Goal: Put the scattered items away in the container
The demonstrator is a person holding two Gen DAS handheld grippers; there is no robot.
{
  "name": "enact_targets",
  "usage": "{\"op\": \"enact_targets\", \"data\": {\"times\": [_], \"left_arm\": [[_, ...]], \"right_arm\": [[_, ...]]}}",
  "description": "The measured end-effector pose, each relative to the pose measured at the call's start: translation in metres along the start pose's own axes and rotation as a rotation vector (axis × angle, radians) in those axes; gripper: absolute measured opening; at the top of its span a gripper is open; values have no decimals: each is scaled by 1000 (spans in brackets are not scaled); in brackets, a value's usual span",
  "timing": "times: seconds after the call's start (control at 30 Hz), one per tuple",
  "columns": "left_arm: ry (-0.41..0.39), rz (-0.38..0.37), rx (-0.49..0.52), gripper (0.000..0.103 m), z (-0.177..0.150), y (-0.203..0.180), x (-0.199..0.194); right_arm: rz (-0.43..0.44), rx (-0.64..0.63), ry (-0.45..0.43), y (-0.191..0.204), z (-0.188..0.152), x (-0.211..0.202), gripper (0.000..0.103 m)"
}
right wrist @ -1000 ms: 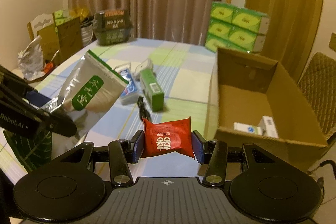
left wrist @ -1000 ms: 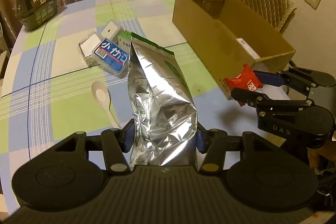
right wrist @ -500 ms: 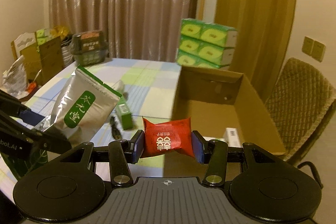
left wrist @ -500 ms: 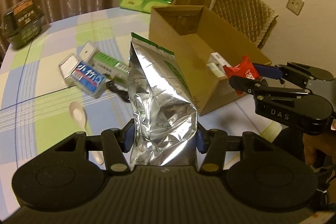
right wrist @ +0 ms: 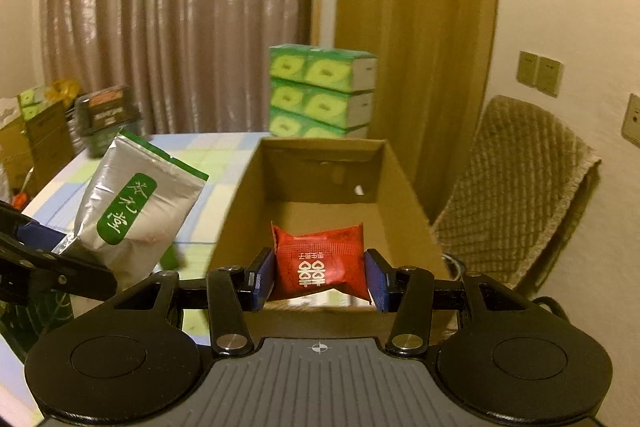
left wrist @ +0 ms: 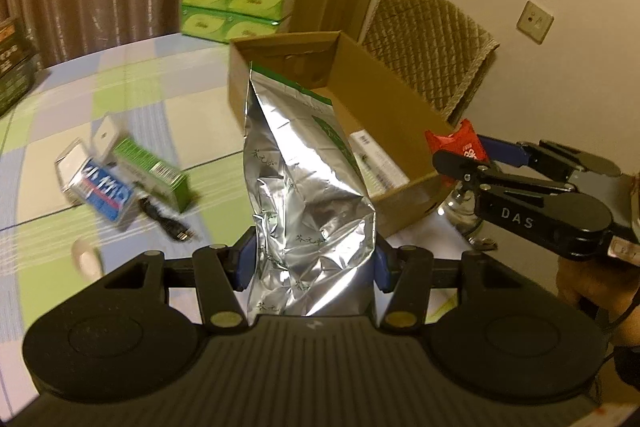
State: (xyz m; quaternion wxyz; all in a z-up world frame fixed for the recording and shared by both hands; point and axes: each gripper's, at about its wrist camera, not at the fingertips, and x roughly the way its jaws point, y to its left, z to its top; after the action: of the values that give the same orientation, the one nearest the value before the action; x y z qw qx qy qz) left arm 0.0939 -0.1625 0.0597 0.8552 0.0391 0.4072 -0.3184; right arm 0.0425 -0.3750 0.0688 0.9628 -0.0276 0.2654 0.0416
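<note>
Silver pouch [left wrist: 308, 203], crinkly, light: clamped low by left gripper [left wrist: 312, 263]. Red packet [right wrist: 320, 263], soft, pinched in right gripper [right wrist: 319, 277] above cardboard box [right wrist: 404, 195].

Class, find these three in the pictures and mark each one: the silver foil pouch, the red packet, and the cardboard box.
silver foil pouch [left wrist: 308, 195], left wrist view, on its crinkled front.
red packet [right wrist: 320, 263], right wrist view, on its printed face.
cardboard box [right wrist: 320, 171], right wrist view, on its inner far wall.
</note>
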Motion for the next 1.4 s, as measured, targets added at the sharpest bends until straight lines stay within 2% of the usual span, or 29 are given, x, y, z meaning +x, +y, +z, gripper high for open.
{"op": "enact_targets", "data": {"times": [0.3, 0.73, 1.1, 1.4], "left_arm": [[-26, -22, -34, 50, 43, -24, 35], [-51, -17, -102, 50, 87, -29, 83], [-31, -7, -144, 50, 95, -17, 119], [-31, -7, -155, 50, 97, -10, 133]], "right_arm": [[-16, 30, 8, -34, 12, 20, 46], [-19, 47, 16, -60, 30, 63, 46], [-27, 46, 55, -69, 29, 96, 46], [-33, 37, 76, -67, 27, 109, 46]]}}
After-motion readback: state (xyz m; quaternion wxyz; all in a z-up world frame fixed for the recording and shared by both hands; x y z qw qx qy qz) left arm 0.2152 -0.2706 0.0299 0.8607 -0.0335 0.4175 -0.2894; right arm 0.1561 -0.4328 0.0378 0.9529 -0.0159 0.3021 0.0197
